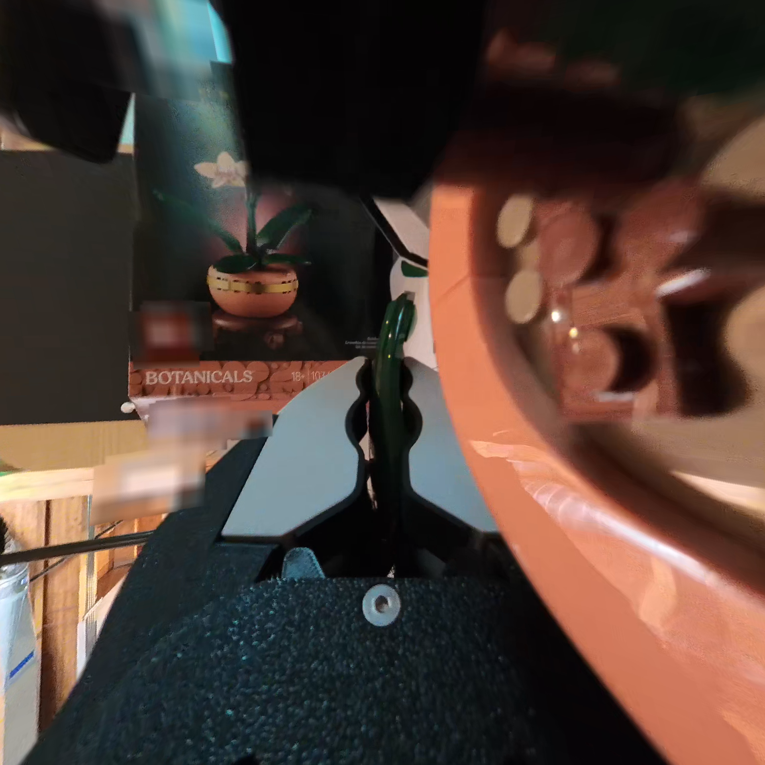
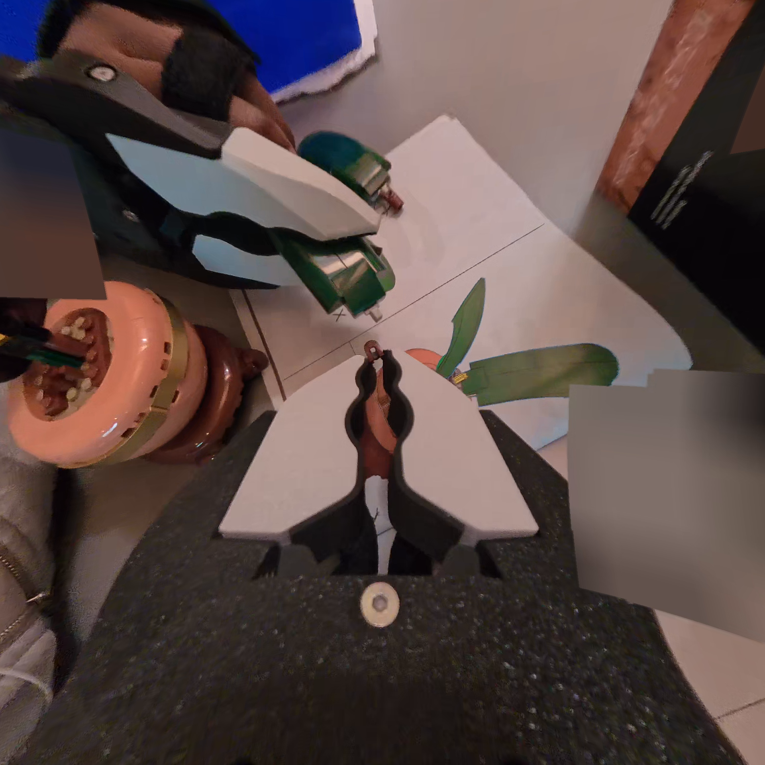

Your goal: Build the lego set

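My left gripper (image 1: pixel 387 366) is shut on a dark green leaf piece (image 1: pixel 393 331), held edge-on between the fingers. In the right wrist view the left gripper (image 2: pixel 358 256) holds that leaf (image 2: pixel 352 277) over the open instruction booklet (image 2: pixel 476 198). The orange pot (image 2: pixel 136 360), with a gold band and brown base, stands at the left. It fills the right of the left wrist view (image 1: pixel 476 372), close and blurred. My right gripper (image 2: pixel 376 357) is shut on a small brown piece (image 2: pixel 372 350) at its tips, just above the booklet.
A second green leaf piece (image 2: pixel 345 159) lies on the booklet beyond the left gripper. The set's dark box (image 2: pixel 703 174) stands at the back right and also shows in the left wrist view (image 1: pixel 248 256). A dark green stem (image 2: pixel 58 358) pokes into the pot's top.
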### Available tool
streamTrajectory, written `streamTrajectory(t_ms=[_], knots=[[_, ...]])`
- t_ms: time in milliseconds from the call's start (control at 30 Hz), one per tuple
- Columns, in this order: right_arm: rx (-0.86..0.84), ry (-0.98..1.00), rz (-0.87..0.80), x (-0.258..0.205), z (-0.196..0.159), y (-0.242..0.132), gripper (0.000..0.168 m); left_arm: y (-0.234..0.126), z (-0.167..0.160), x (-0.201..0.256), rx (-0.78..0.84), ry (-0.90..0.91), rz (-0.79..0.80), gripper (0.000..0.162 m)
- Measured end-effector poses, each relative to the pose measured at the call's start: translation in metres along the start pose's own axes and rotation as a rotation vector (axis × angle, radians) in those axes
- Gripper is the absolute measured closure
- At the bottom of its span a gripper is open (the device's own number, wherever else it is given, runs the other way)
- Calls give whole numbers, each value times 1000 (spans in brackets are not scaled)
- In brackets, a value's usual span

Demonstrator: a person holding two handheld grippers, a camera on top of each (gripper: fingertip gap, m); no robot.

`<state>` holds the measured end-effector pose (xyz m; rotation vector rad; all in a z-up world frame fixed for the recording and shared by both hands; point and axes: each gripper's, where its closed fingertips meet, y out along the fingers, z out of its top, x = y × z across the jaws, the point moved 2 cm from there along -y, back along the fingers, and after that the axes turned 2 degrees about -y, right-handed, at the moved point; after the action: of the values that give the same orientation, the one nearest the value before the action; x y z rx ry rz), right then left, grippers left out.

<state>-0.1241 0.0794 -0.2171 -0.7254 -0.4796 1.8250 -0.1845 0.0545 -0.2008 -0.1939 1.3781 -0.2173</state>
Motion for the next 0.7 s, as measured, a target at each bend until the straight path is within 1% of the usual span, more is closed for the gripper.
streamTrajectory(t_ms=[133, 200, 300, 333, 400, 500, 533, 600, 633, 700], knots=[[90, -6, 3, -1, 3, -10, 162, -2, 0, -8, 27, -22, 79, 153], [71, -21, -25, 4, -4, -12, 161, -4, 2, -13, 45, -19, 125, 152], [-38, -66, -50, 7, -21, -9, 139, -5, 6, -18, 66, -44, 170, 152], [-49, -79, -47, 6, -23, -9, 138, -6, 7, -19, 79, -66, 177, 153], [-39, -97, -38, 4, -22, -8, 129, -7, 7, -24, 95, -142, 181, 151], [23, -117, -41, 5, -12, -12, 99, -9, 4, -33, 142, -377, 164, 151], [70, -130, -36, 3, -5, -14, 94, -10, 4, -36, 169, -490, 145, 151], [217, -156, -33, -1, 16, -24, 82, -12, 6, -43, 253, -776, 71, 151], [277, -170, -35, -2, 25, -30, 81, -14, 8, -47, 310, -947, 8, 152], [306, -190, -20, -5, 33, -35, 77, -17, 12, -55, 436, -1289, -135, 152]])
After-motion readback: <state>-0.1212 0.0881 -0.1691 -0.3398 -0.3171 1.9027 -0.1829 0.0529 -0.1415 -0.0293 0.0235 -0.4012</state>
